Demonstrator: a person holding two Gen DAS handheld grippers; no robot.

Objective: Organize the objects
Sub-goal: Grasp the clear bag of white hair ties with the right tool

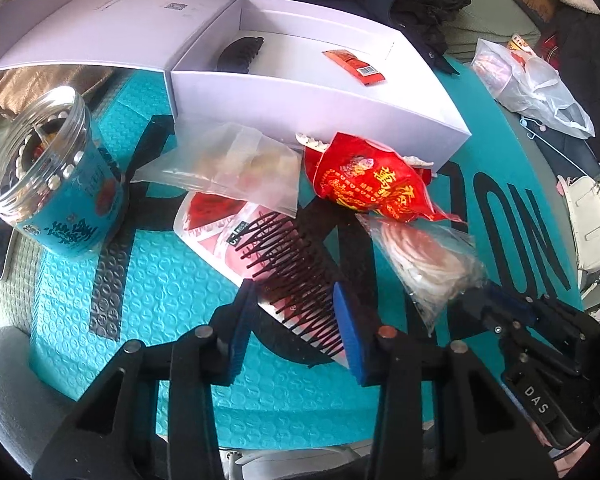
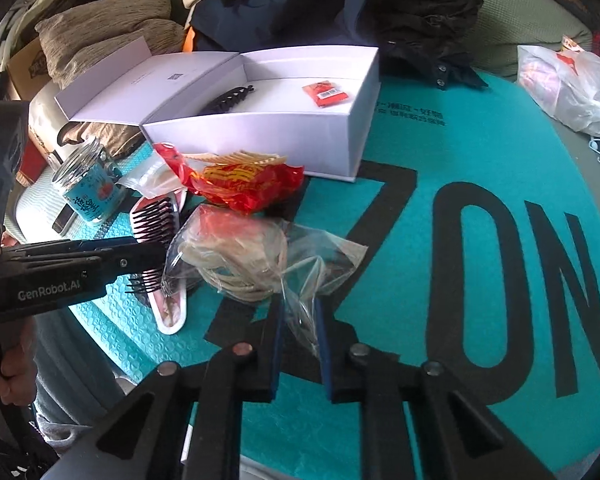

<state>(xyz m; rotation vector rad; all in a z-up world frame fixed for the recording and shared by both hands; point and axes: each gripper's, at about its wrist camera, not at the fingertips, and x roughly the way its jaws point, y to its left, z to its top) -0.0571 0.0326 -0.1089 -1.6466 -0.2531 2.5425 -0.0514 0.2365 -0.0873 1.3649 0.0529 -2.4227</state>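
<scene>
Right tool (image 2: pixel 298 344) is pinched on the corner of the clear bag (image 2: pixel 252 256); left tool (image 1: pixel 296 320) stands narrow around the black comb (image 1: pixel 296 264). White box (image 2: pixel 300 136) sits at twelve o'clock. Risk: thin film may slip out, and comb teeth may snag the packets beneath.

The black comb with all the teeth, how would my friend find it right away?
Start at the open white box on the teal mat. In front of it lies a heap of packets. The black comb lies nearest, between the left tongs: the only dark, spiky thing among crinkly bags.
</scene>
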